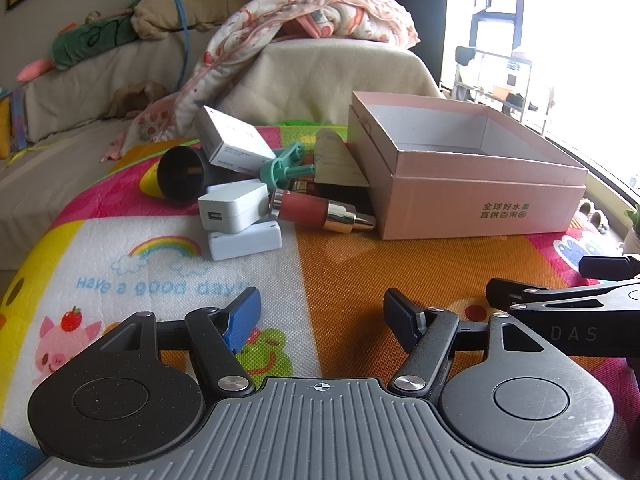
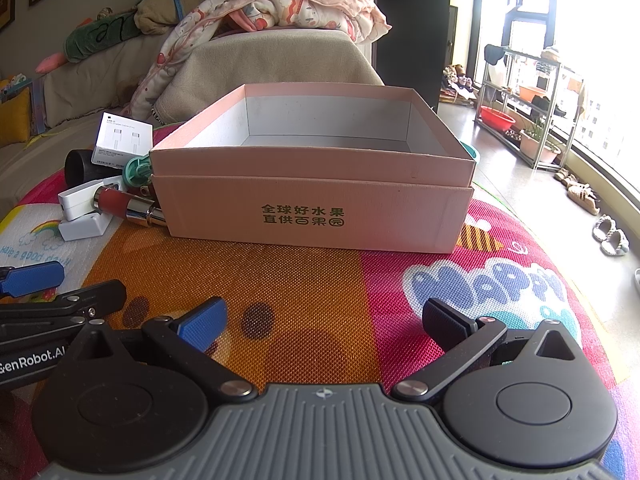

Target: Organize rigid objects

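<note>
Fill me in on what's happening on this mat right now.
A person holds two handheld grippers above a colourful play mat, both open and empty. The left gripper faces a heap of small items: a white USB charger, a red lipstick tube with a gold cap, a black cone-shaped piece and a white cable box. The right gripper faces the open pink cardboard box, whose visible interior looks empty. Nothing seems sorted yet.

The pink box (image 2: 312, 200) hid most of the clutter; its floor stayed partly unseen behind its front wall.
</note>
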`<action>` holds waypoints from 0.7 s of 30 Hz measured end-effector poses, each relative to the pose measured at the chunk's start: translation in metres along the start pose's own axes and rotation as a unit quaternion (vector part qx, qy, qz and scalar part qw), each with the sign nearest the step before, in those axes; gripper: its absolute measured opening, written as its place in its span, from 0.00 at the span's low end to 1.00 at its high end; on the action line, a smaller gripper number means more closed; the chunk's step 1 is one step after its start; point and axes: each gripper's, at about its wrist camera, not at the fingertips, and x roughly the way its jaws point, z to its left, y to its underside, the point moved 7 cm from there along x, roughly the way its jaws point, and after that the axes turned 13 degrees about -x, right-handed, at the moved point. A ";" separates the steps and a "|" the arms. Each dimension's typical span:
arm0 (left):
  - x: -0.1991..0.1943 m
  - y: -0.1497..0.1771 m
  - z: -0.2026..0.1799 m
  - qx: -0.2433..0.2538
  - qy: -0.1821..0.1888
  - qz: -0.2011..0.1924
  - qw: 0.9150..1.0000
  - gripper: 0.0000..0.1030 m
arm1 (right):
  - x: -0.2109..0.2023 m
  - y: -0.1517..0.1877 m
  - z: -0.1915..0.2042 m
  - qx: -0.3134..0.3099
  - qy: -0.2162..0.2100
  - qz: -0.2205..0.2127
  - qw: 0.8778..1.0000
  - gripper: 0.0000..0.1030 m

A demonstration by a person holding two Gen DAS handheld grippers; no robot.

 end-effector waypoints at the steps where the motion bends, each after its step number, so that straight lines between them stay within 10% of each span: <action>1: 0.000 0.000 0.000 -0.001 0.001 0.000 1.000 0.71 | 0.000 0.000 0.000 0.001 -0.001 0.000 1.000 1.00; 21: 0.001 0.000 0.002 -0.001 0.001 0.000 1.000 0.71 | 0.000 0.000 0.000 0.004 -0.003 0.000 1.000 1.00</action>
